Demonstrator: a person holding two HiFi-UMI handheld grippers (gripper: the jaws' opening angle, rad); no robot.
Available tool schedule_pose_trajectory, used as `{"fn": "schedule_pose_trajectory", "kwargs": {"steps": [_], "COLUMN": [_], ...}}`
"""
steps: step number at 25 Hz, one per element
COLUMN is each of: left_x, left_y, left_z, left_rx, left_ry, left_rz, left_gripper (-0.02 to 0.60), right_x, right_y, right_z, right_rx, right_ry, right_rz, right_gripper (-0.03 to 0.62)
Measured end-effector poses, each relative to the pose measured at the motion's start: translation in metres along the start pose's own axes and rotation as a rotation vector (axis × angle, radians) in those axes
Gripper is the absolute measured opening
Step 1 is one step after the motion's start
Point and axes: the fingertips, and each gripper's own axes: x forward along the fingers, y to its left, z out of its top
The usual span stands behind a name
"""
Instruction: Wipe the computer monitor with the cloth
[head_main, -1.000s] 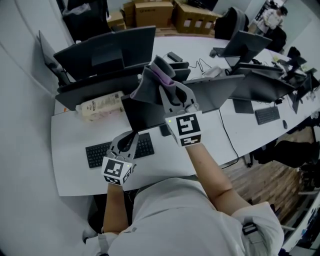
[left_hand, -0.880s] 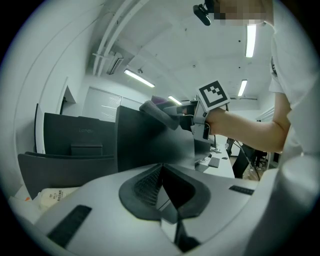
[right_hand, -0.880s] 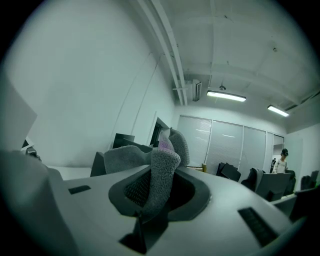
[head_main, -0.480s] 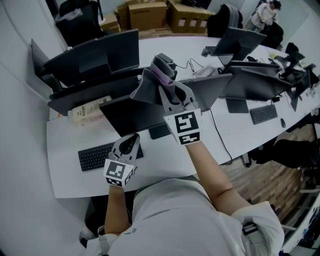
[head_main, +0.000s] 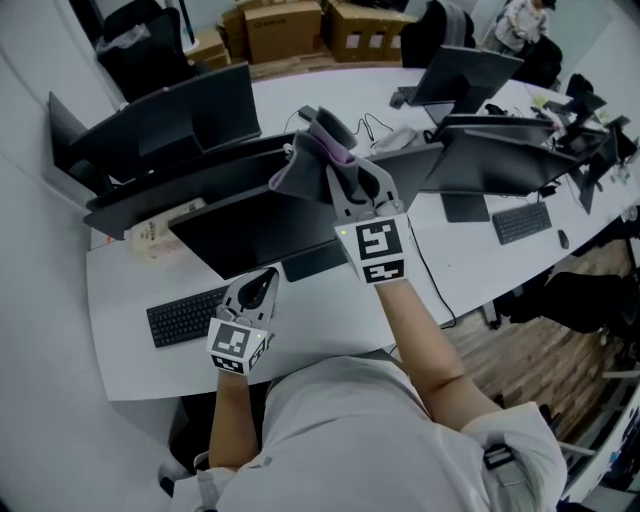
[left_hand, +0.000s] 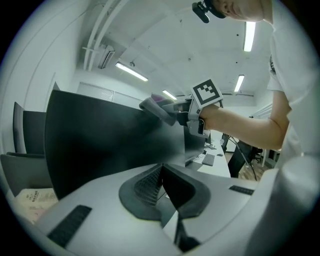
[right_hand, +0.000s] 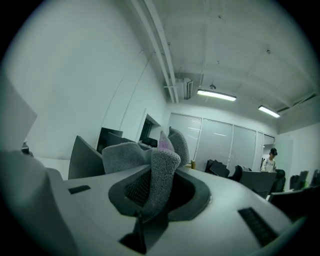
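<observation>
Pinching the cloth hard, my right gripper has its jaws clamped on a thick grey fold, with a strip of purple showing at the top. The bulk of the cloth bunches out past the tips, which I read as deliberate: the loose end is there to meet the glass, not the plastic jaws.

From the head view, that right gripper holds the cloth up at the top edge of the monitor, towards its right end. I can't tell whether the fabric is touching it. It looks like a sensible start point for a downward or sideways pass.

My left gripper has its jaws pressed together on nothing. It sits low in front of the monitor, just below its bottom edge, parked out of the wiping path.

Moving outward, the keyboard lies on the desk in front of the monitor's left half, and a pale carton lies off its left end.

The count: one cloth, two grippers, two keyboards – the second lies well to the right of the monitor. I can separate at least six screens, but their overlapping edges make the total uncertain.
</observation>
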Motion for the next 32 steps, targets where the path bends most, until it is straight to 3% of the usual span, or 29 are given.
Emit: {"fn": "schedule_pose_trajectory", "kwargs": {"steps": [12,32], "left_x": [0.053,0.137], "left_y": [-0.038,-0.091], "left_z": [0.005,0.010], "left_rx": [0.017,0.019], "left_ry": [0.029,0.052], "left_rz": [-0.049,-0.094], "left_gripper": [0.002,0.002], "right_x": [-0.021,-0.051], "right_y": [-0.082,-0.207], "right_z": [-0.039,-0.081], "right_rx": [0.101,0.151], "right_ry": [0.024,-0.003], "right_rz": [-0.057,-0.164], "right_gripper": [0.075,0.075]}}
